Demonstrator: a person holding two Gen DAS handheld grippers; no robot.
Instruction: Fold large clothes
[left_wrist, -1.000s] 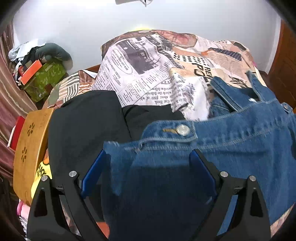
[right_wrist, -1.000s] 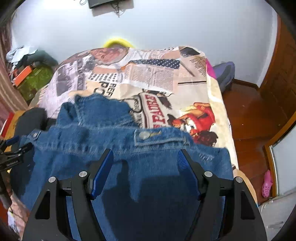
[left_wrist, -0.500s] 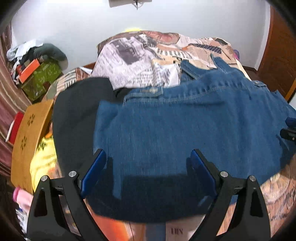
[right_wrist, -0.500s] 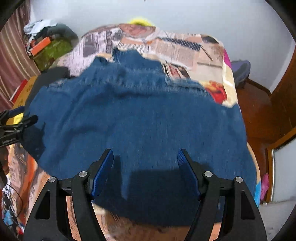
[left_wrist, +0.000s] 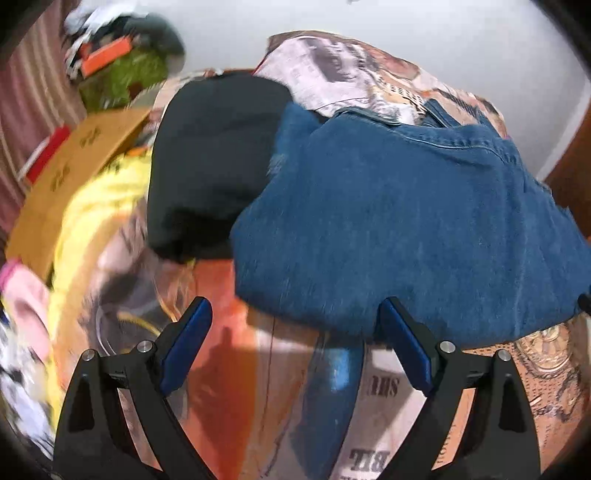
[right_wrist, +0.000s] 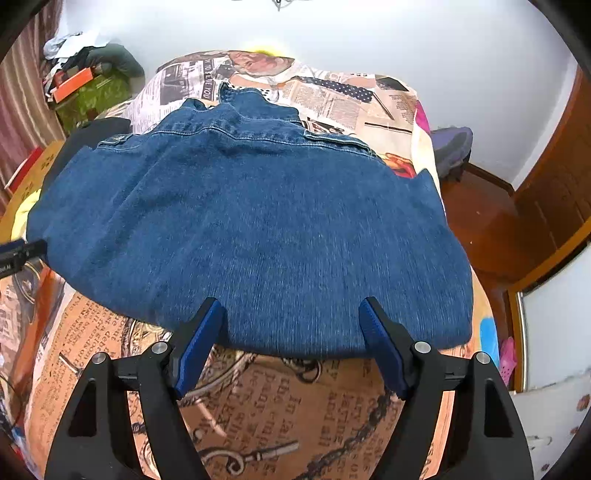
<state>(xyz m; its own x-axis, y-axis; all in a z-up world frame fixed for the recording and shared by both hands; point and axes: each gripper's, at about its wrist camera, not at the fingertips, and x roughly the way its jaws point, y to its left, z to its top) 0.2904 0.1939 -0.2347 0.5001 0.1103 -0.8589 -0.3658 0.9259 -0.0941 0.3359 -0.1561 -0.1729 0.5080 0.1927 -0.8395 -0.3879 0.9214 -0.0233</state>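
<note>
A blue denim jacket (right_wrist: 258, 221) lies folded and flat on the newspaper-print bedsheet (right_wrist: 277, 406), collar toward the far wall. My right gripper (right_wrist: 291, 310) hovers at the jacket's near edge. Its jaws are opening, and the denim edge shows between the fingertips without the pads pressing on it. My left gripper (left_wrist: 295, 314) stands open over bare sheet at the near-left corner of the denim jacket (left_wrist: 406, 206), with nothing held. Its tip also shows as the left gripper (right_wrist: 18, 251) at the left edge of the right wrist view.
A black garment (left_wrist: 210, 155) lies against the jacket's left side, with yellow cloth (left_wrist: 99, 206) and a cardboard box (left_wrist: 74, 158) further left. A green bag (right_wrist: 88, 96) sits in the far-left corner. Right of the bed are wooden floor (right_wrist: 491, 221) and a purple bag (right_wrist: 450, 147).
Both grippers have drawn back from above the jacket's chest buttons to its near edge. The whole folded jacket now lies beyond the fingertips. The left view has swung and rolled.
</note>
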